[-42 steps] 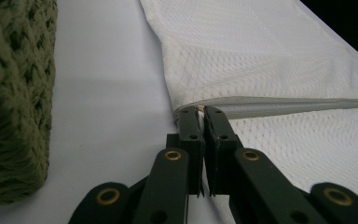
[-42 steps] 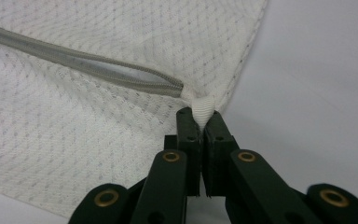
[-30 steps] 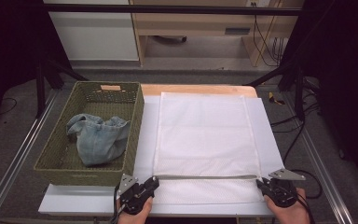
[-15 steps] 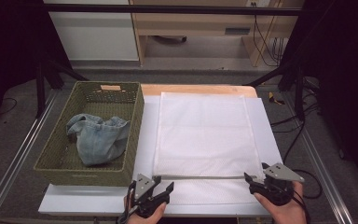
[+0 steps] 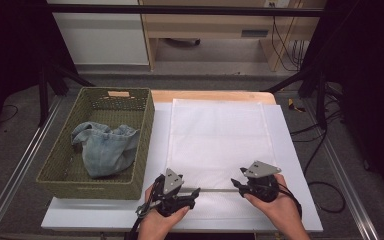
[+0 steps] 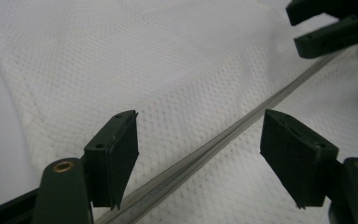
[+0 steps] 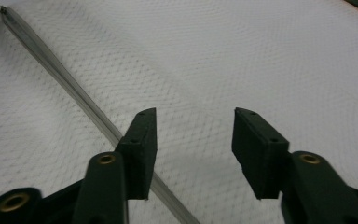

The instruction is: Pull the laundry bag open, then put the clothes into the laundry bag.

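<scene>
My left gripper (image 5: 192,190): jaws were opening, nothing held | my right gripper (image 5: 236,183): jaws were closing, still apart | both over white mesh bag's (image 5: 217,140) zipper (image 5: 214,190)

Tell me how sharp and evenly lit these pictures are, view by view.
High view: the white mesh laundry bag is brightly lit and nearly washed out, while the room's edges fall into black. Left gripper view: the mesh weave is crisp mid-frame, and the near black jaws are soft. Right gripper view: the grey zipper strip is sharp, the mesh blurs toward the far top, and the light is even, without glare.
</scene>
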The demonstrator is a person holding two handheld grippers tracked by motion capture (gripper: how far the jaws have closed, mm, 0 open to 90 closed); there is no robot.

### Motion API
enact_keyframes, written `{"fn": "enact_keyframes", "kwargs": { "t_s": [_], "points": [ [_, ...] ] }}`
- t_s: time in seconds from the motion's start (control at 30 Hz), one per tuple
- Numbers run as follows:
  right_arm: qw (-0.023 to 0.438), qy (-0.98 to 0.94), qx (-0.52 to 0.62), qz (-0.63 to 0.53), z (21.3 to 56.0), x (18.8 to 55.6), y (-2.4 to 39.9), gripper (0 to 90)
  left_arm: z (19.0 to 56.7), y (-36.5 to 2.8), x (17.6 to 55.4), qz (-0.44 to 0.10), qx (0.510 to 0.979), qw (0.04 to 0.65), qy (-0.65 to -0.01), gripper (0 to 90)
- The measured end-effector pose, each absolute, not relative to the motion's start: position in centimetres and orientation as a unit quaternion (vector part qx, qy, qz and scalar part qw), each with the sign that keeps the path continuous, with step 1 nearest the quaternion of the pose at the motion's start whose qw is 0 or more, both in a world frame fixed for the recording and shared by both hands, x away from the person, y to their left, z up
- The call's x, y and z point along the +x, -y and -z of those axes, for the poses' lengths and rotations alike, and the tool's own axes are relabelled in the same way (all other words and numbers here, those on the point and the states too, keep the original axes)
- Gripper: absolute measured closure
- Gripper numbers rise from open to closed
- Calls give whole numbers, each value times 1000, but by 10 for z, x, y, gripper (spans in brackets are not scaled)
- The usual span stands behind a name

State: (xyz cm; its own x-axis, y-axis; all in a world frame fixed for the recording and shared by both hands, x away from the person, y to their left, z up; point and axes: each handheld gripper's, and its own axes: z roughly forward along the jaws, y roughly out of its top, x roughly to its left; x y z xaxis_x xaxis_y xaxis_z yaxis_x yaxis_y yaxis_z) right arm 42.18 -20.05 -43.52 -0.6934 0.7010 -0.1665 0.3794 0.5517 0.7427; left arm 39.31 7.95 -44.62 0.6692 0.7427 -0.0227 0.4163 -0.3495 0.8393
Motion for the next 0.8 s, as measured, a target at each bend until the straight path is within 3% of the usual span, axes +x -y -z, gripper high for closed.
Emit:
{"fn": "enact_keyframes", "kwargs": {
  "t_s": [0.13, 0.37, 0.8],
  "points": [
    [216, -864, 302, -341, 447, 435, 189, 652, 452, -85, 389, -178, 802, 445, -358, 252],
    [199, -874, 283, -341, 461, 442, 174, 670, 458, -92, 383, -168, 797, 454, -361, 206],
    [181, -886, 274, -327, 470, 442, 166, 529, 455, -100, 379, -175, 792, 457, -366, 198]
  ]
}}
